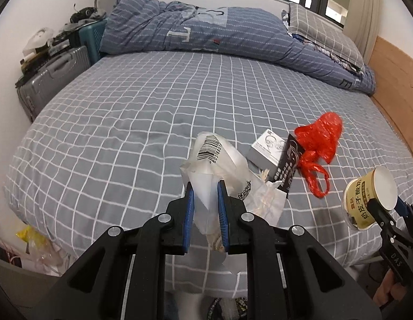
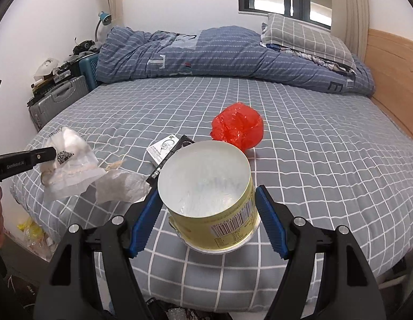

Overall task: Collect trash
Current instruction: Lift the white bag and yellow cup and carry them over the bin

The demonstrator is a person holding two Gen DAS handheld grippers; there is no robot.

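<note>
Your left claw clamped on crumpled clear plastic bag; thin film could slip or tear, spilling contents over grey checked bed. Your right claw clamped across yellow round paper tub; over-squeezing could crush it, tilting could make it slip. Beyond, small white box and crumpled red plastic bag lie on bed, easily overlooked.

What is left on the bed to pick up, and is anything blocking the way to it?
The red plastic bag, a small white box and a black packet remain on the bed. Nothing visible blocks them, but the left gripper grips a clear bag and the right gripper a yellow cup.
</note>
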